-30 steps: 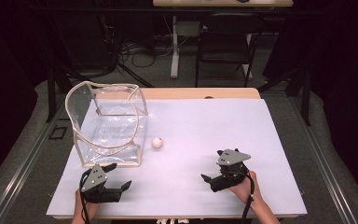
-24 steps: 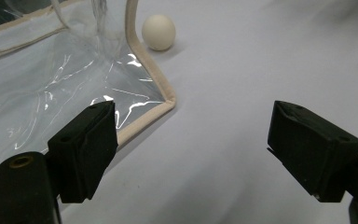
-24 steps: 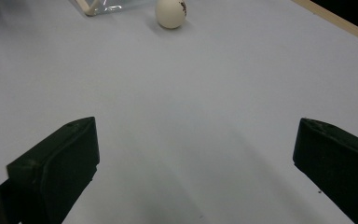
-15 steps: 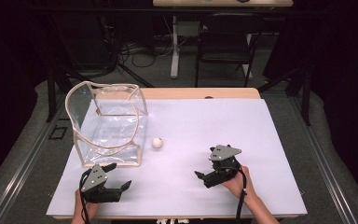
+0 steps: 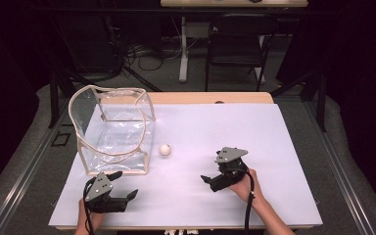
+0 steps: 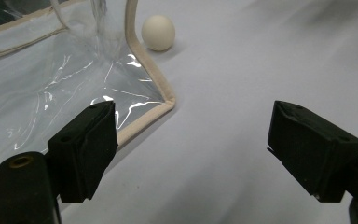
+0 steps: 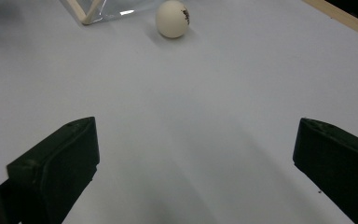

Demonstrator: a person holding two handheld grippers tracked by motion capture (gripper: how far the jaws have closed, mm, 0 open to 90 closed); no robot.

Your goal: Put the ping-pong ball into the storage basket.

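Ball [image 5: 165,150]: a small, off-white, round ball is seen lying on the white table [image 5: 284,147], just beside the right-hand front corner of the clear bag [image 5: 112,134] and apart from both grippers; a dark mark is seen on it in the right gripper view [image 7: 172,18].

Clear bag: a box-shaped bag of thin see-through plastic with beige edging is set on the left part of the table, its top open; its near corner is seen close ahead of the left gripper.

Left gripper [image 5: 122,188]: held low at the near left edge of the table, jaws spread wide, nothing gripped; the bag's corner and the ball are seen beyond its jaws [image 6: 158,32].

Right gripper [image 5: 210,180]: held near the middle right of the table, jaws wide apart and empty, pointed towards the ball, which lies well ahead.

Handling: the ball is judged to be very light, hard and smooth, so it is likely to roll or squirt away if nudged or pinched off-centre.

Hold: the ball is best taken across its widest part, with the jaws lowered around both sides and closed gently.

Risk: the ball may be pushed against the bag's soft wall.
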